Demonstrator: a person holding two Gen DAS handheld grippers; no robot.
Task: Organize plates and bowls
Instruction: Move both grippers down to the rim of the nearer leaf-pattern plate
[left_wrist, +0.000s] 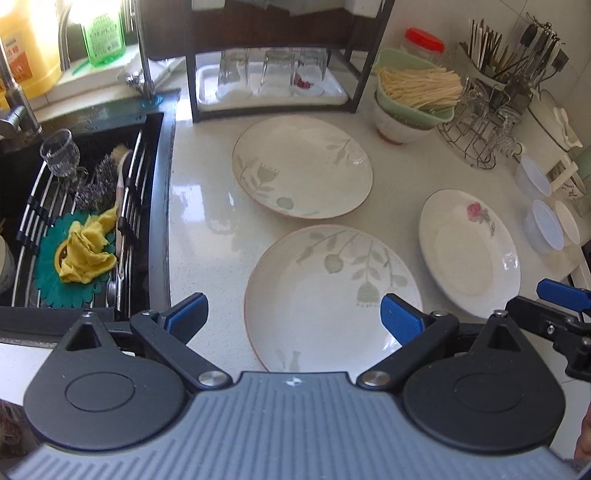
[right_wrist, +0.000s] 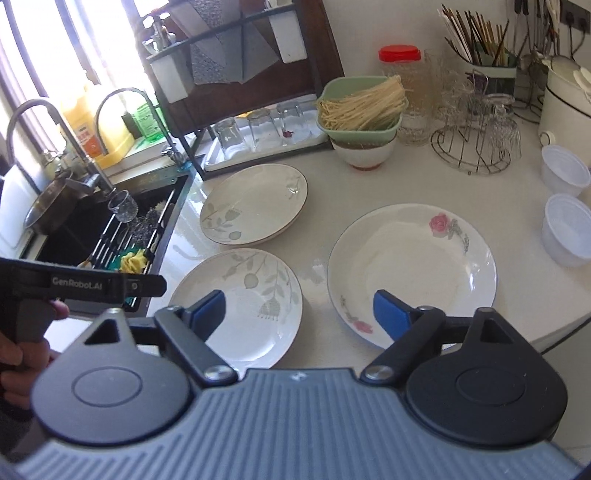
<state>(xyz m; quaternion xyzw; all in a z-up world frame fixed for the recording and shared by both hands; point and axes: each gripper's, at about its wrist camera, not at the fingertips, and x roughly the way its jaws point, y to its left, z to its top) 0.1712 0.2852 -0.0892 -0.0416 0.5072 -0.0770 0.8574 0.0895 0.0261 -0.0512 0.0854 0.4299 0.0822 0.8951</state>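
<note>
White plates (left_wrist: 332, 291) flat on counter (left_wrist: 199, 221)

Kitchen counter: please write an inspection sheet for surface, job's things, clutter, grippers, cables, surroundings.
Surface: white counter, glossy.
Job's things: far leaf plate, near leaf plate, rose plate, all flat and apart; stacked bowls holding noodles.
Clutter: plastic tubs, wire glass rack, red-lidded jar.
Grippers: left hand-held gripper open over near leaf plate; right hand-held gripper open, holding nothing.
Cables: nothing seen.
Surroundings: sink with yellow cloth, dish rack.
</note>
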